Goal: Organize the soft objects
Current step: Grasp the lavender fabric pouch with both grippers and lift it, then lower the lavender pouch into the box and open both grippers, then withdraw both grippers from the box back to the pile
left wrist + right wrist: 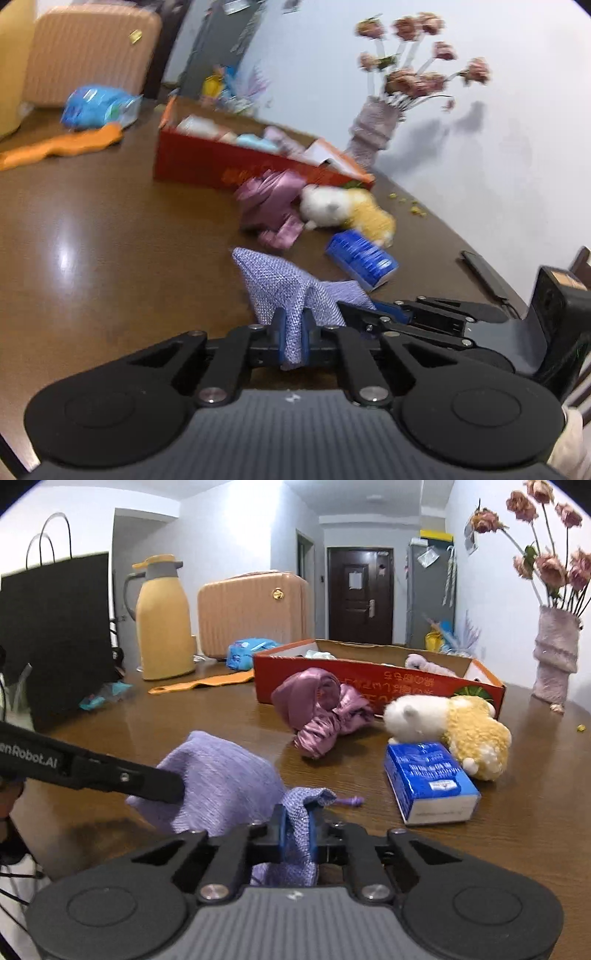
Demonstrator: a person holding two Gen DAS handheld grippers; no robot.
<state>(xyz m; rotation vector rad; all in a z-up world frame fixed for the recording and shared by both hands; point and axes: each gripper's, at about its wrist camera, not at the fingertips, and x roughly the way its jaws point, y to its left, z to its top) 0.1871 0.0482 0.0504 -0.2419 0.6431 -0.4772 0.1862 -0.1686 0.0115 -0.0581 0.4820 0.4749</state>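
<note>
A lavender knitted cloth [284, 284] is bunched up just above the brown table [110, 240]. My left gripper [293, 321] is shut on one fold of it, blue pads pressed against the fabric. My right gripper [295, 816] is shut on another fold of the same cloth [221, 775]. In the right wrist view the left gripper [173, 786] reaches in from the left onto the cloth. Behind lie a pink satin cloth [321, 709], a white and yellow plush toy [443, 720] and an open red cardboard box [369, 679] with soft items inside.
A blue tissue pack [428, 779] lies right of the cloth. An orange cloth [207, 681], a blue packet [247, 650], a yellow thermos [162, 627], a pink suitcase [255, 613] and a black paper bag [55, 635] stand at the back left. A vase of dried flowers [554, 657] stands at the right.
</note>
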